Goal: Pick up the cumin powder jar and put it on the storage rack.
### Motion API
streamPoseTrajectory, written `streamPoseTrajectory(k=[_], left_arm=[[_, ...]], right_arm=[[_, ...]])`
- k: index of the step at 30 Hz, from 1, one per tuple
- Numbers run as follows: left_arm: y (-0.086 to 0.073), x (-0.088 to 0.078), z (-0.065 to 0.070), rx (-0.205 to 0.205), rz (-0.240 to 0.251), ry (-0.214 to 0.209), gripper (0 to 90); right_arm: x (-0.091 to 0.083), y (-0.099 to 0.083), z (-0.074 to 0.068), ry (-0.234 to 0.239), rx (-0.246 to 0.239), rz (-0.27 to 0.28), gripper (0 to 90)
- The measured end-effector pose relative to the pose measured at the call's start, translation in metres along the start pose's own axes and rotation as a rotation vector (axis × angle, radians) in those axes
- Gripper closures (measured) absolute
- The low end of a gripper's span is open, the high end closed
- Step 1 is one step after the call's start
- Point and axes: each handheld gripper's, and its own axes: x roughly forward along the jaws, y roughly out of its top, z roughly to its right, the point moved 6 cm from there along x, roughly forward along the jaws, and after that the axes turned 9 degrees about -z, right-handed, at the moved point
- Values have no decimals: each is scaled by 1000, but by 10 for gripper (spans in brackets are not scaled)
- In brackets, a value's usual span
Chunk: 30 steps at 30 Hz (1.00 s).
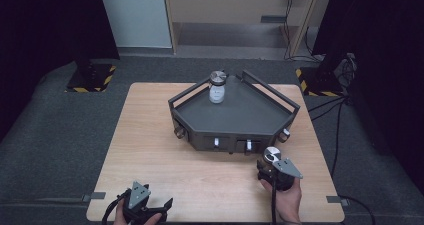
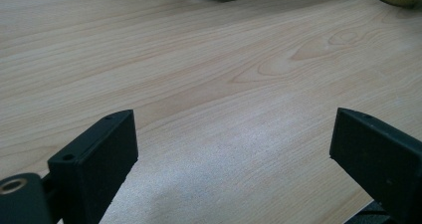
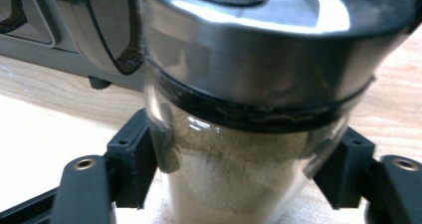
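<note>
Pale wood surface point(image 1: 165, 135) on dark carpet. Right tool point(image 3: 239, 174) is clamped on a jar point(image 3: 234, 134) by its glass body under the steel lid, just in front of the tray point(image 1: 235, 120). Glass w/ powder: rigid, slick, breakable, light-ish; grip low on body. Jars: 2, the other jar point(image 1: 217, 87) on the tray. Left tool point(image 2: 234, 149): apart, empty.

I see the jar point(image 1: 271, 155) point(image 3: 239, 134) upright on the table at five o'clock, just off the front of the tray. It is clear glass with a shiny metal lid on a black seal ring, and holds pale, fine powder. Both black jaws press its sides below the lid.
</note>
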Motion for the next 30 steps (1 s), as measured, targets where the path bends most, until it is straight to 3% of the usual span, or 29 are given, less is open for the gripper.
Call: streamPoseTrajectory(k=[8,12,19,30], left_arm=[[1,1,1,4,-2,-6,40],[0,1,0,1,0,-5,40],[0,1,0,4,1,-9,40],[1,1,1,9,-1,-7,40]], right_arm=[[-1,0,2,16,21,3,303],[-9,4,4,48,28,5,304],[-42,22,4,68,25,114,304],[-96,77,3,107,-32,283,304]])
